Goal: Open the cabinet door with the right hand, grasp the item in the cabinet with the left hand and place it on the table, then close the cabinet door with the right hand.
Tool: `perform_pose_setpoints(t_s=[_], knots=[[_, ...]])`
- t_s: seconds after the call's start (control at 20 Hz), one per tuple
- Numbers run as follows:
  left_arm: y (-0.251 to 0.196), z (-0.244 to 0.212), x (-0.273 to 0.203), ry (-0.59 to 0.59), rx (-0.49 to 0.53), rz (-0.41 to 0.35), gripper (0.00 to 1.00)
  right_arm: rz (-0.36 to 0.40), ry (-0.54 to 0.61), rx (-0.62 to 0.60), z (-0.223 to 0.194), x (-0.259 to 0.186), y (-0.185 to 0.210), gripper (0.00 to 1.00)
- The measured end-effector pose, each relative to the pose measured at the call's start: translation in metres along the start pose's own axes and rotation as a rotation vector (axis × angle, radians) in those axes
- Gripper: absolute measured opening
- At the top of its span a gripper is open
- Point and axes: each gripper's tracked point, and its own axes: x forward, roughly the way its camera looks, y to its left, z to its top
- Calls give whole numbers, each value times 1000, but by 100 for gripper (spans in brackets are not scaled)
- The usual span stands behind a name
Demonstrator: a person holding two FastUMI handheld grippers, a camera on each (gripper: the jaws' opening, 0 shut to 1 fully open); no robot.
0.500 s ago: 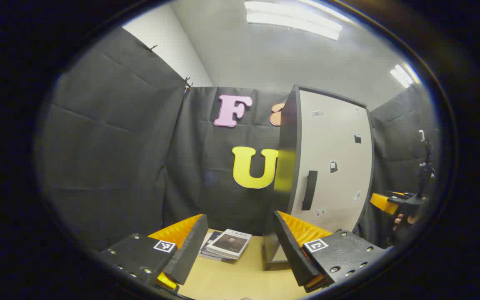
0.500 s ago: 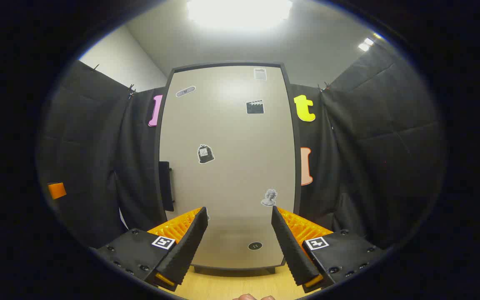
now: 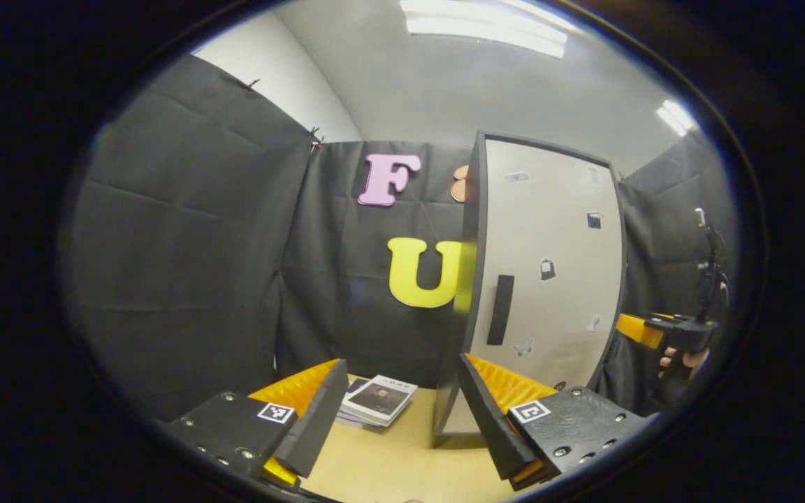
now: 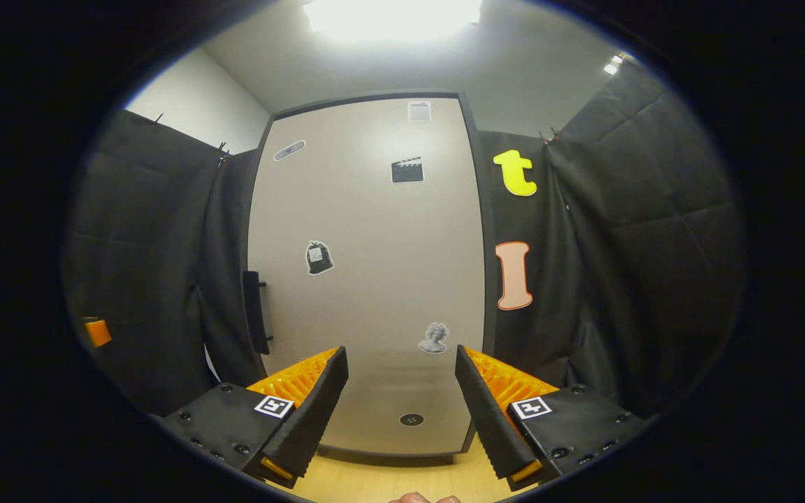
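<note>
A tall cabinet stands on the wooden table (image 3: 402,457). Its light grey door (image 3: 549,279) carries several small stickers and looks closed against the dark side panel. A black vertical handle (image 3: 499,309) sits near the door's left edge. My left gripper (image 3: 401,365) is open and holds nothing, short of the cabinet's left corner. My right gripper (image 4: 400,353) is open in front of the door (image 4: 367,279), with the handle (image 4: 256,312) off to its left. What the cabinet holds is hidden.
A small stack of books (image 3: 378,400) lies on the table left of the cabinet. Black cloth walls close in the booth on all sides. The right gripper's body (image 3: 654,330) and the hand (image 3: 682,360) holding it show at the far right.
Both views have shifted a little: the cabinet now sits further left in each. In the right gripper view the door looks slightly larger. Both grippers stay open.
</note>
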Motion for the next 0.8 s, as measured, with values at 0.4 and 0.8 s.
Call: perform_pose_setpoints(t_s=[0.4, 0.8], knots=[[-54, -13, -14, -17, 17, 144, 96, 77, -33, -28, 6, 15, -55, 97], [-4, -57, -39, -19, 33, 320, 96, 68, -3, -44, -25, 1, -46, 96]])
